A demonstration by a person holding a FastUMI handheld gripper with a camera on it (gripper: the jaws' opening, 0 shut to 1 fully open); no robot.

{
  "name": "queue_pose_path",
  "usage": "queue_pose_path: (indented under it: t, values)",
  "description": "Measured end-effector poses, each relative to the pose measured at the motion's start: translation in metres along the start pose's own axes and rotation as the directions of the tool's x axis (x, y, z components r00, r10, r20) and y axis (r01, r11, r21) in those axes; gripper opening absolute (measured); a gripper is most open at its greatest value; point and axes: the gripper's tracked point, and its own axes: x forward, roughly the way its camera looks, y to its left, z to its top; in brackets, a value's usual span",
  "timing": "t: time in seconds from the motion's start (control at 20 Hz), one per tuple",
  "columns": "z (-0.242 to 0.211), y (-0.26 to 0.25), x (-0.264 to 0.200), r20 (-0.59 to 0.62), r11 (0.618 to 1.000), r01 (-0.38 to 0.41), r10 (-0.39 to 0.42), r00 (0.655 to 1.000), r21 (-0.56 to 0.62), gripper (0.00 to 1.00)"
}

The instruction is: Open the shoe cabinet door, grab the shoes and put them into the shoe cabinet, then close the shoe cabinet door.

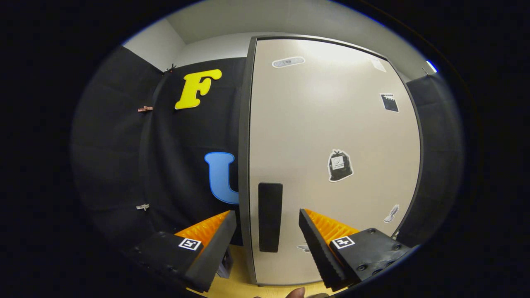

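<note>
Gripper: we hold the gripper (268,236) spread wide, its fingers either side of the handle (270,217), pinching nothing.
Door: we see the cabinet door (331,136) shut, the handle near its left edge.
Shoes: we cannot see them.
Risk: closing off-centre, we may slip off the handle; pulling skewed may jam the door.

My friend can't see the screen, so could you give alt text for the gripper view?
An open claw faces a closed pale shoe cabinet door, its two fingers either side of the door's dark upright handle without touching it. Small stickers dot the door, and black cloth hangs beside the cabinet.
</note>
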Motion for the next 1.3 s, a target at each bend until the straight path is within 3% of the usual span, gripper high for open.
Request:
queue_pose_path:
  t: [0.1,0.3,0.4,0.55,0.8,1.3]
  values:
    - [-0.007,0.004,0.012,-0.013,1.000,0.006,-0.005,1.000,0.021,0.98]
    - [-0.010,-0.009,0.027,0.003,0.996,0.079,-0.080,0.997,0.045,0.56]
    - [-0.009,-0.007,0.027,0.031,0.996,0.078,-0.079,0.996,0.037,0.37]
    - [-0.009,-0.006,0.027,0.022,0.998,0.050,-0.051,0.998,0.029,0.23]
    - [-0.003,-0.002,0.000,0.029,0.999,-0.017,0.016,0.999,0.034,0.23]
    - [0.008,-0.035,-0.107,0.071,0.995,-0.090,0.087,0.994,0.047,0.22]
